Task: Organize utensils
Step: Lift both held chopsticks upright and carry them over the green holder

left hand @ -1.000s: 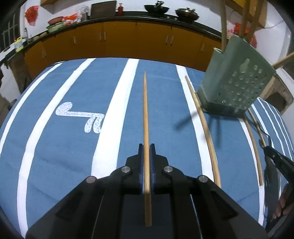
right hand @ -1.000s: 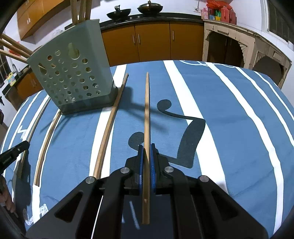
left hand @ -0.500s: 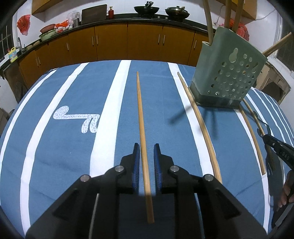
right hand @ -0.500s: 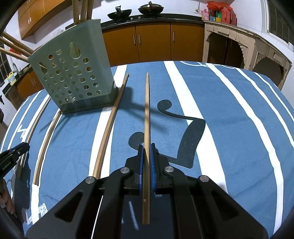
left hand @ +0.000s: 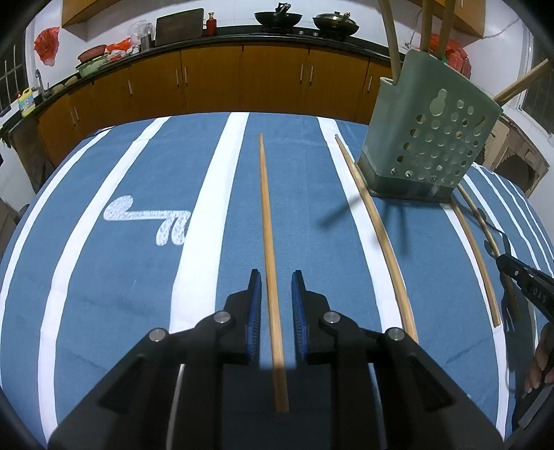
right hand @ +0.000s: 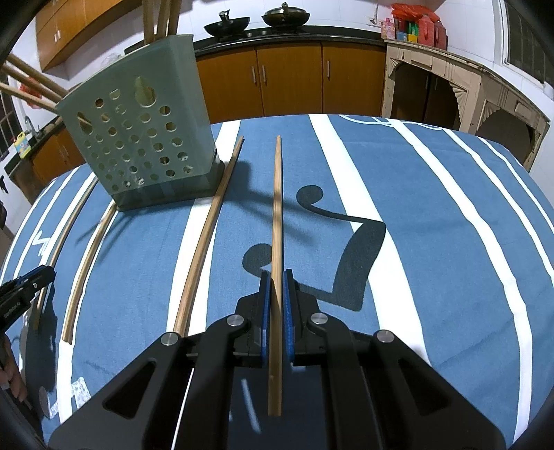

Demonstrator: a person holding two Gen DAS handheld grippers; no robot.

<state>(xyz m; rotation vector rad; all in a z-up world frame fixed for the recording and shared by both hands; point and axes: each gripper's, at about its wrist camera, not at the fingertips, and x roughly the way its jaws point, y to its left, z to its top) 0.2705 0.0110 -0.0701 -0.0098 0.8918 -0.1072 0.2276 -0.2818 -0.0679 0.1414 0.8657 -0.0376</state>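
Blue cloth [left hand: 311, 214], chopstick [left hand: 268, 239] pointing toward cabinets [left hand: 214, 83]

kitchen backdrop and striped cloth

a blue tablecloth [left hand: 104, 277] with white stripes covers the surface. behind it runs a row of orange-brown cabinets [left hand: 214, 83] under a dark countertop [left hand: 242, 34]. a black wok [left hand: 277, 17] and a lidded pan [left hand: 334, 22] sit on it, with a red bottle [left hand: 211, 26] and a green bowl [left hand: 91, 65]. a carved pale cupboard [right hand: 446, 86] stands at the right.
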